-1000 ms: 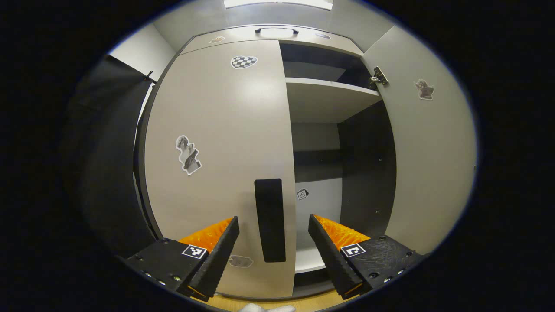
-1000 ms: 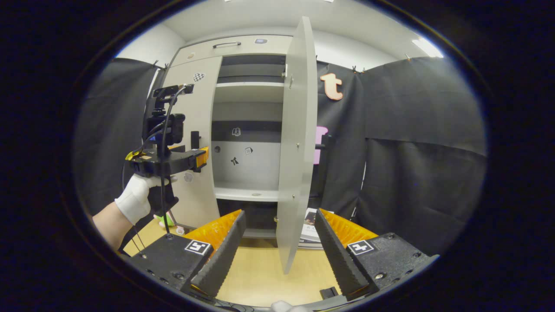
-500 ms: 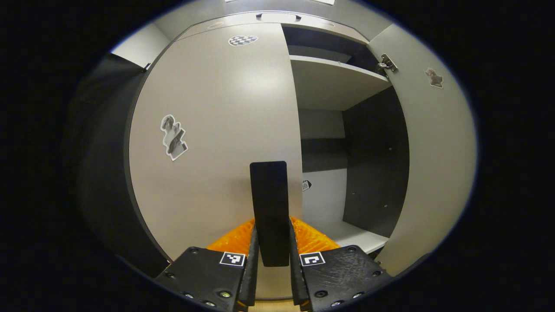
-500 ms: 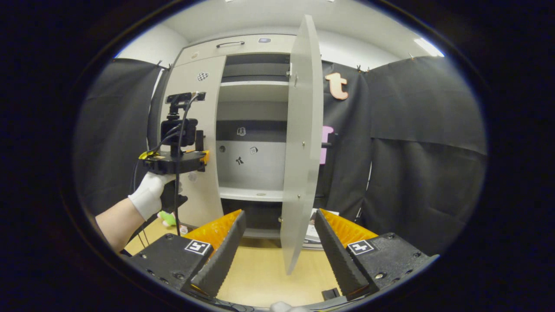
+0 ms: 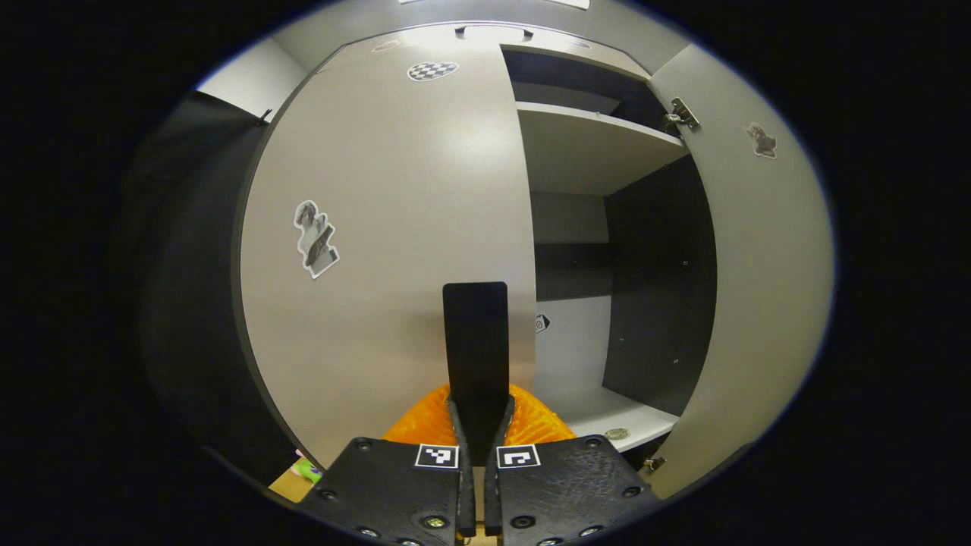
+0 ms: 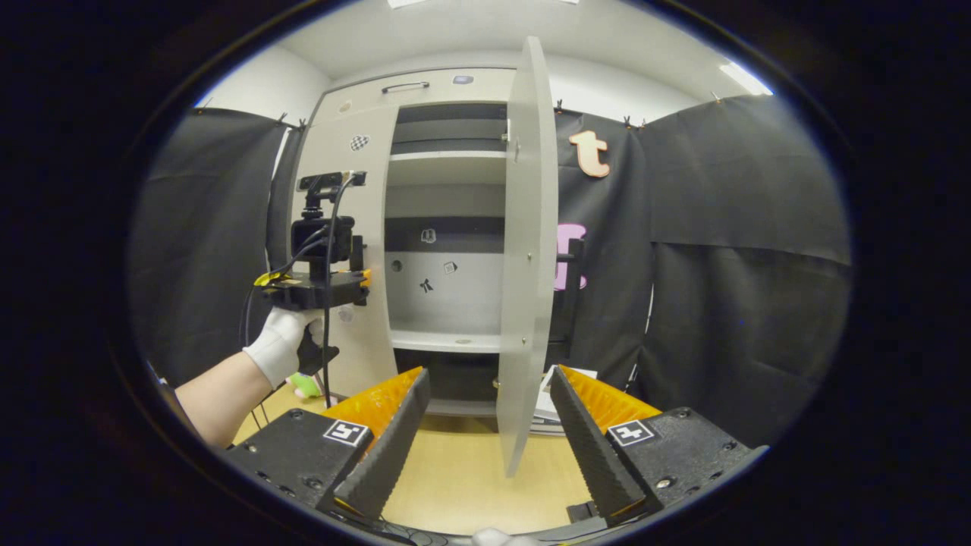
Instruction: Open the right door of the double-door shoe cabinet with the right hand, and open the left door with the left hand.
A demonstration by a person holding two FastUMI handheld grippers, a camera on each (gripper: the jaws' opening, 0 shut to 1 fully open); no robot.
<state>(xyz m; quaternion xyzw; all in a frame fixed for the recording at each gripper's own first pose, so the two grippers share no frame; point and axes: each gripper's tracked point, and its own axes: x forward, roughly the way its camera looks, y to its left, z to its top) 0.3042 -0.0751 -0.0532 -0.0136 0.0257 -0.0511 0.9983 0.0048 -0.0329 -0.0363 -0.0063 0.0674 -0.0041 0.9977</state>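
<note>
Shoe cabinet, task half done: left door (image 5: pixel 394 227) closed or nearly so, its black handle (image 5: pixel 476 341) apparently clamped between the left gripper (image 5: pixel 478 425) jaws, pull pending; right door (image 6: pixel 527 250) swung fully open; right gripper (image 6: pixel 489 425) idle before it, jaws apart.

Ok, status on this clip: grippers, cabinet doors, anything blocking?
Left gripper shut on the black handle of the left door, door not yet swung. Right gripper open, holding nothing; right door open. Nothing blocking.
</note>
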